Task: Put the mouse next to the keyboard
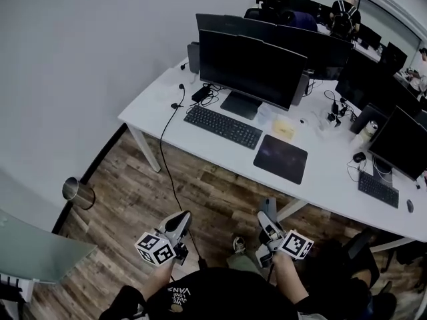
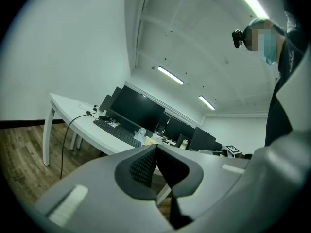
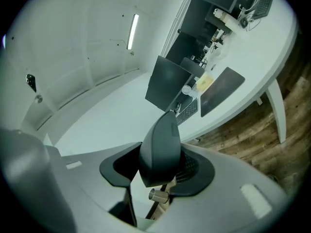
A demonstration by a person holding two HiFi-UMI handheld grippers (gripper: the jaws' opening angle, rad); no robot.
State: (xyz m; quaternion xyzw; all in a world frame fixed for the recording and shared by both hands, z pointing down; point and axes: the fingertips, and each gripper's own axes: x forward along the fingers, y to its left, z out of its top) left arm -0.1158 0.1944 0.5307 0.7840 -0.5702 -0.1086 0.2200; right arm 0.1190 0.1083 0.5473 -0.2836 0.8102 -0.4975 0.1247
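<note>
A dark grey mouse [image 3: 160, 147] stands on end between the jaws of my right gripper [image 1: 267, 221], which is shut on it. I hold that gripper level, well back from the white desk [image 1: 167, 112] and over the wooden floor. The black keyboard [image 1: 223, 127] lies on the desk in front of the large monitor [image 1: 250, 69], with a dark mouse pad [image 1: 281, 159] to its right. The keyboard [image 3: 190, 111] and the pad [image 3: 221, 89] also show far off in the right gripper view. My left gripper [image 1: 179, 220] is shut on nothing, its jaws meeting at the tips [image 2: 155, 148].
A black cable [image 1: 167, 169] hangs from the desk's left end to the floor. A metal bin [image 1: 79, 193] stands at the left wall. A yellow object [image 1: 283, 129] lies behind the pad. The neighbouring desk at right carries a second keyboard [image 1: 377, 189] and more monitors.
</note>
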